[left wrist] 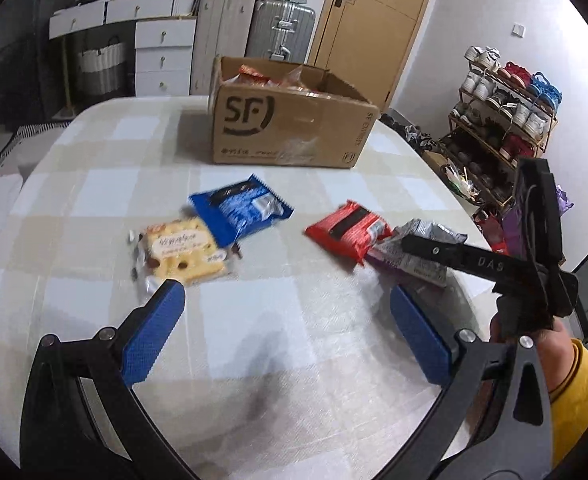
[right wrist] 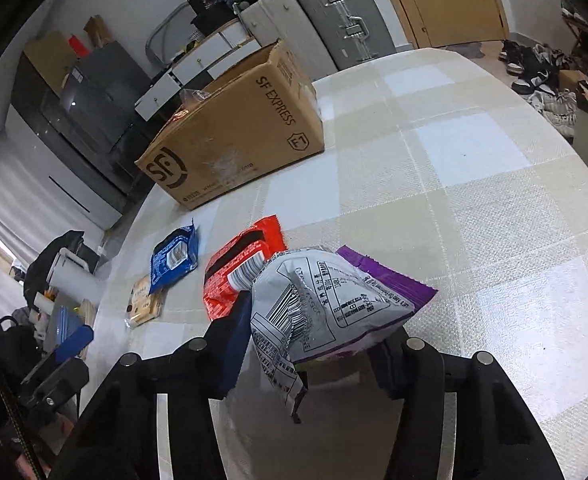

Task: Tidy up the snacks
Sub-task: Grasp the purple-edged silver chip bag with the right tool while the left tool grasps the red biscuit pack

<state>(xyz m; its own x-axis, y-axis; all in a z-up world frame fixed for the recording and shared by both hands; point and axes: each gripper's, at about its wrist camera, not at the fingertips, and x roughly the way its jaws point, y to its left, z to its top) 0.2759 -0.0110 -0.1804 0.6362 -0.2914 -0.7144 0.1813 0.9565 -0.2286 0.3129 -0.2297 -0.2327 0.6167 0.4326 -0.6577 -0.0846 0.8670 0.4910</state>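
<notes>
My right gripper (right wrist: pixel 317 344) has its fingers clamped on a silver-and-purple snack packet (right wrist: pixel 333 300), printed back side up, just above the checked table (right wrist: pixel 473 200). From the left wrist view the same packet (left wrist: pixel 417 248) sits at the right, touching the red packet (left wrist: pixel 349 230). My left gripper (left wrist: pixel 286 332) hovers over bare cloth, fingers (left wrist: pixel 154 336) spread wide, holding nothing. Far of them lie a yellow biscuit packet (left wrist: pixel 186 256) and a blue packet (left wrist: pixel 242 208) overlapping its far corner. The cardboard box (left wrist: pixel 290 128) stands at the far side, open, with snacks inside.
</notes>
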